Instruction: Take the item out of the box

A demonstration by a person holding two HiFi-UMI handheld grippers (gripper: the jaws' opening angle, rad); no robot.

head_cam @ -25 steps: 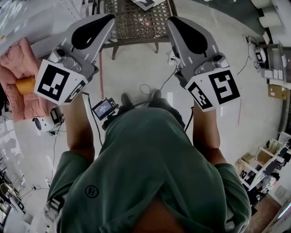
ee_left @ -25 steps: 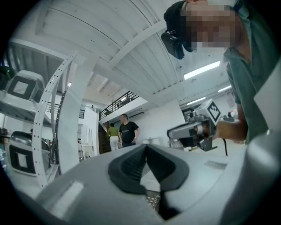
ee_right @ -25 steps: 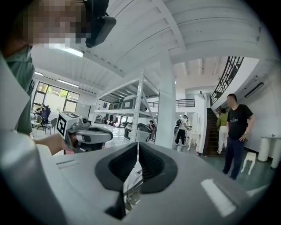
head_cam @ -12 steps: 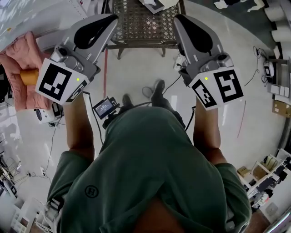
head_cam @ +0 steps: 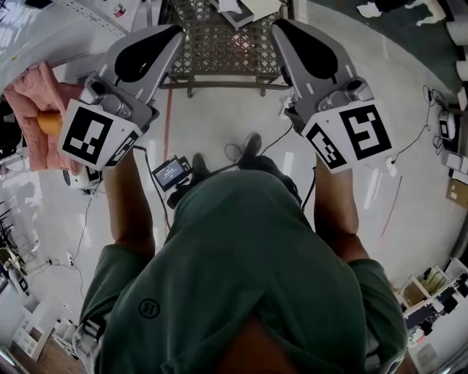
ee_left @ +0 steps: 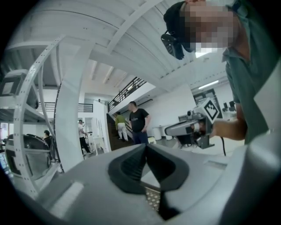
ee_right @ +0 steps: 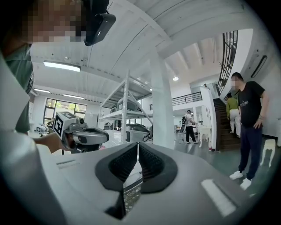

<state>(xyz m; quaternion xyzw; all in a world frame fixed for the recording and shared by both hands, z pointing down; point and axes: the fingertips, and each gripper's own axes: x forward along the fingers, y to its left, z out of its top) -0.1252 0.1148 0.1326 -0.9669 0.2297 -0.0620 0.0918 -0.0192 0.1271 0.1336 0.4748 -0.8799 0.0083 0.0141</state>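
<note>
I hold both grippers up at chest height, pointing forward over the floor. The left gripper (head_cam: pixel 174 31) is shut with nothing between its dark pads, and its tips (ee_left: pixel 145 147) meet in its own view. My right gripper (head_cam: pixel 281 29) is shut and empty too, its pads (ee_right: pixel 137 145) pressed together. Each gripper shows in the other's view: the right one (ee_left: pixel 193 127), the left one (ee_right: pixel 81 134). Ahead stands a metal lattice table (head_cam: pixel 219 44) with a pale flat item (head_cam: pixel 241 9) at its far edge. I cannot make out a box.
A pink cloth (head_cam: pixel 33 102) with an orange roll (head_cam: pixel 48 123) lies at the left. Cables (head_cam: pixel 234 150) and a small screen device (head_cam: pixel 170 174) sit on the glossy floor by my feet. People stand near a staircase (ee_right: pixel 246 114); a white column (ee_right: pixel 163 105) and shelving (ee_right: pixel 125 114) stand around.
The view has shifted as I stepped forward: the pink cloth has slid up and left, and my feet have moved. Both grippers have stayed raised and shut.
</note>
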